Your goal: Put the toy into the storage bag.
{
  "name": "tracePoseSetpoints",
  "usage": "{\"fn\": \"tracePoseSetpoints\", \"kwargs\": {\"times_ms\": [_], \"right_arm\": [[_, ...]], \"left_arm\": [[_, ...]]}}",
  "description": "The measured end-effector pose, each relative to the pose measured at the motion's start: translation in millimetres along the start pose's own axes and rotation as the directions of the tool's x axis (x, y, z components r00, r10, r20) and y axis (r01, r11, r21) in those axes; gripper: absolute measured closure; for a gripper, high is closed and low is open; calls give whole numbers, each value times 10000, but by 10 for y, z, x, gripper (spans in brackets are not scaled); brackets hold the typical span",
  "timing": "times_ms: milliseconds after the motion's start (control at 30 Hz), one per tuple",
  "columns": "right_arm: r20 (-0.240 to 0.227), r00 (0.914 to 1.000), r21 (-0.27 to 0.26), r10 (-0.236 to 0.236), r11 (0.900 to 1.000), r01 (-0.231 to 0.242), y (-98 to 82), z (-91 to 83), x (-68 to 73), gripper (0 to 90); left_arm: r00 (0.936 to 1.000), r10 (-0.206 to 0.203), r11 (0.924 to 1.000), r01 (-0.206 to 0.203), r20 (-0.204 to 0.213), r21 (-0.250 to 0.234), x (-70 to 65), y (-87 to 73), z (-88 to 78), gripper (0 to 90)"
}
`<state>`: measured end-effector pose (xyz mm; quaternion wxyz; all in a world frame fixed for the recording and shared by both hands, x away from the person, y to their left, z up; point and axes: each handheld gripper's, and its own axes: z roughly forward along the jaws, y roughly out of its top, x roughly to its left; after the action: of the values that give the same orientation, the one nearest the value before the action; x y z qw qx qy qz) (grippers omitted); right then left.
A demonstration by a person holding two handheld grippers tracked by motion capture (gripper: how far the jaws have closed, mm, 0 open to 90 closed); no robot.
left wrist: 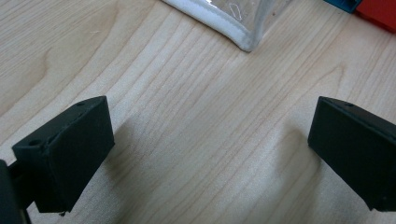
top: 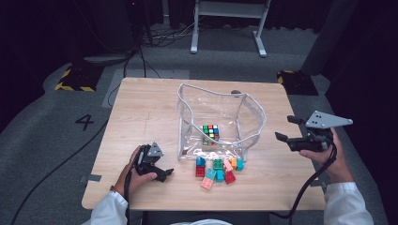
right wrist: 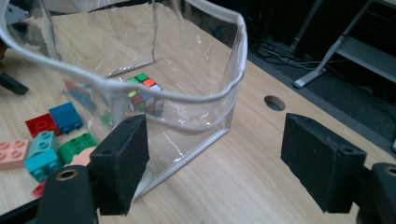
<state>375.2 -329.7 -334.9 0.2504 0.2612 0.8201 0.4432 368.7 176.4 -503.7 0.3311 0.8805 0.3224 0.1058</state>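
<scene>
A clear plastic pouch [top: 256,115] with a white rim stands open in the middle of the wooden table [top: 145,108]. Inside it lies a colour cube [top: 210,132]. Several toy bricks [top: 218,169] lie in a heap just in front of the pouch. My left gripper [top: 163,161] rests low on the table left of the bricks, open, with bare wood between its jaws [left wrist: 210,149]. The pouch's corner [left wrist: 243,39] is just ahead of it. My right gripper [top: 287,128] hovers off the pouch's right side, open and holding nothing [right wrist: 224,168]. It faces the pouch wall [right wrist: 240,46], the cube [right wrist: 142,95] and the bricks [right wrist: 46,140].
A round hole [top: 236,93] in the tabletop sits behind the pouch. The right gripper hangs near the table's right edge. On the floor beyond stand a white frame [top: 230,18] and cables, with yellow-black marked blocks [top: 75,77] at both far corners.
</scene>
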Motion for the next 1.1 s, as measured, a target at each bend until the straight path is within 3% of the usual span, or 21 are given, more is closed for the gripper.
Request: {"fn": "tracePoseSetpoints", "kwargs": {"times_ms": [100,167,200,367,400,600,767,933,1100], "right_arm": [[17,9999,26,153,9999,-153,-201,6,65,249],[-10,9998,26,177,9998,-177,-243,19,77,249],[-87,9997,137,229,9996,-228,-376,69,113,252],[-301,9990,512,323,9982,-307,-600,180,174,257],[-521,9969,622,593,9965,-560,-698,237,192,258],[-770,9924,956,962,9915,-887,-951,378,263,284],[-1120,9882,1203,1048,9885,-912,-1097,494,350,297],[-1767,9771,1556,1189,9836,-915,-1257,725,497,324],[-2109,9705,1620,1166,9833,-830,-1268,833,603,365]], "left_arm": [[10000,8,10000,-8,6,-14,0,0,1,4],[10000,-17,10000,17,-7,14,-1,-1,-1,4],[10000,-13,10000,13,-4,15,-1,-1,-1,4],[10000,-3,10000,3,0,9,0,0,-1,4],[10000,6,10000,-6,7,-7,0,0,0,4],[10000,-2,10000,2,1,6,0,0,-1,4],[10000,-15,10000,15,12,6,-1,-1,0,4],[10000,-13,10000,13,29,-9,-3,0,1,4],[10000,-13,10000,13,22,-12,-4,0,1,4]]}}
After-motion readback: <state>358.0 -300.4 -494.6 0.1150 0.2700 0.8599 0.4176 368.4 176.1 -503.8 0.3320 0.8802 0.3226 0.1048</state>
